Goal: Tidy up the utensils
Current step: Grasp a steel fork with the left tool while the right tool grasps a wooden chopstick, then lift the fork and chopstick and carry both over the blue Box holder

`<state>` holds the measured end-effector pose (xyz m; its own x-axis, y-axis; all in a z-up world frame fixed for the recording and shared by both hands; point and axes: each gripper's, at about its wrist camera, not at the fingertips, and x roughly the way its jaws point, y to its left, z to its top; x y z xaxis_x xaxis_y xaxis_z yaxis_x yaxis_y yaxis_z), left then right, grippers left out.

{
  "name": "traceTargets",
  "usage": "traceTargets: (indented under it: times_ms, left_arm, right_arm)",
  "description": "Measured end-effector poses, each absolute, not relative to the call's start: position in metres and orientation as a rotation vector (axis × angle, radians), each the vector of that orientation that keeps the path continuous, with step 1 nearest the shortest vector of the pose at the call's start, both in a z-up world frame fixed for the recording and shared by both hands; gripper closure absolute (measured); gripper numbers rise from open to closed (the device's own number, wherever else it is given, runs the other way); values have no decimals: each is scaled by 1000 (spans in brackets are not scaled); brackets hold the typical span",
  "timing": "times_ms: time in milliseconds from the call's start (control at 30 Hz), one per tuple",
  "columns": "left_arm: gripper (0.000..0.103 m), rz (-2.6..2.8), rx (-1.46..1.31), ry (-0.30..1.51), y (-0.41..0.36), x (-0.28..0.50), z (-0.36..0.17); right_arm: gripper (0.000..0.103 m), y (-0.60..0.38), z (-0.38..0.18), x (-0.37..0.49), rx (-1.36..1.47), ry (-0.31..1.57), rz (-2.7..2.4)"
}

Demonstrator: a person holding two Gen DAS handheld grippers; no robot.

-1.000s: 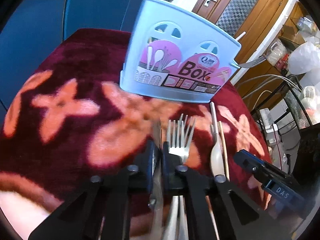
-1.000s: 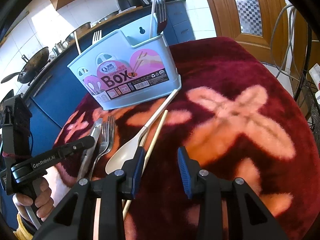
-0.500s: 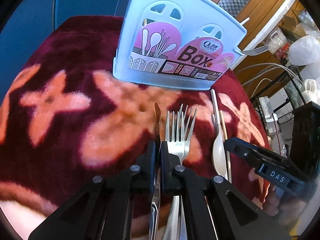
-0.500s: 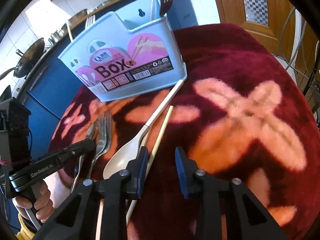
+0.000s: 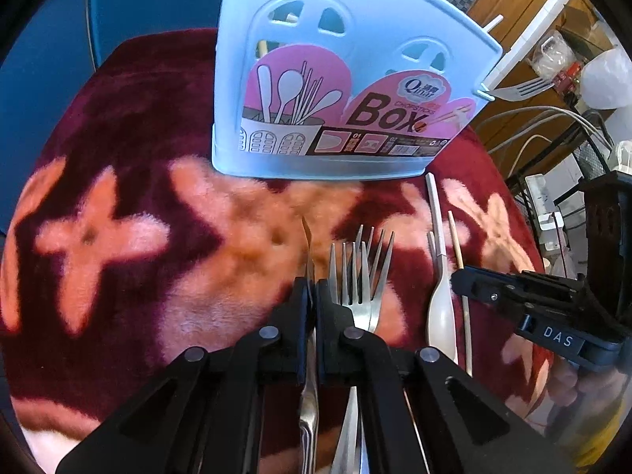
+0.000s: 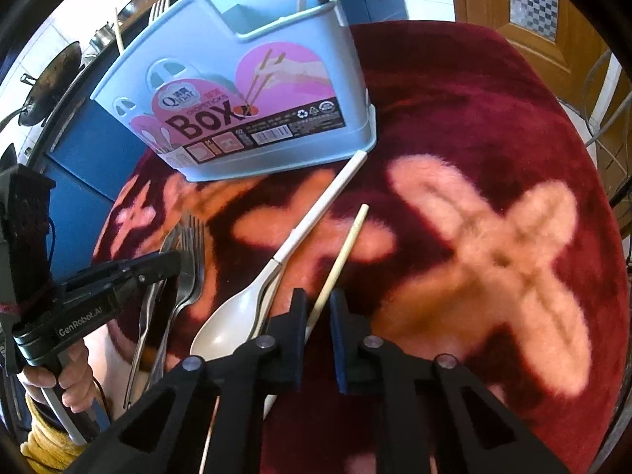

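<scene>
**A:** Two grabs running at once. Left gripper [image 5: 312, 296] is pressed together on a thin metal utensil [image 5: 308, 245] (knife or slim handle, can't tell which), seen edge-on, tip sticking out toward the far side. Right gripper [image 6: 318, 308] has just been closing; the chopstick [image 6: 341, 252] runs between the jaws, with a sliver of gap on the right pad, so I can't call it a firm pinch yet.

**B:** Where's everything sitting?

**A:** All on the red floral cloth [image 6: 493, 126], near side of the blue utensil box [image 5: 347, 91]. Stacked forks [image 5: 361, 272] lie just right of the left jaws, touching or nearly so. The white spoon [image 6: 252, 304] lies just left of the chopstick, handle angled toward the box's right corner. The box already has a fork and a few sticks in it.

**B:** How to do this step well?

**A:** My read: finish the right squeeze before lifting, since a round stick on plush cloth will roll out of a loose grip. Lift straight up so the spoon isn't dragged. On the left, clear the fork stack first, then tip the piece upright over the box. Chopstick probably belongs in the right compartment (the label shows chopsticks there).
</scene>
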<state>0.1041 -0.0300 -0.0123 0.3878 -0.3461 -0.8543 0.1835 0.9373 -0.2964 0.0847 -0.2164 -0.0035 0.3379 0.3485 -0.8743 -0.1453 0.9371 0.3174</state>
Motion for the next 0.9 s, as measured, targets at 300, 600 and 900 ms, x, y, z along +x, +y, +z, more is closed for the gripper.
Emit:
traceTargets:
  times_ms: [300,600,900]
  left_arm:
    - [102,-353,-208,1030,-20,91,16]
    - [103,-367,-257,880,-13,78,58]
    - [103,-366,-302,726,-1,75,105]
  right_arm:
    - [97,-226,14,65,264,1073,345]
    - [97,-223,63,37,251,857,382]
    - [97,-216,108,35,239,634,377]
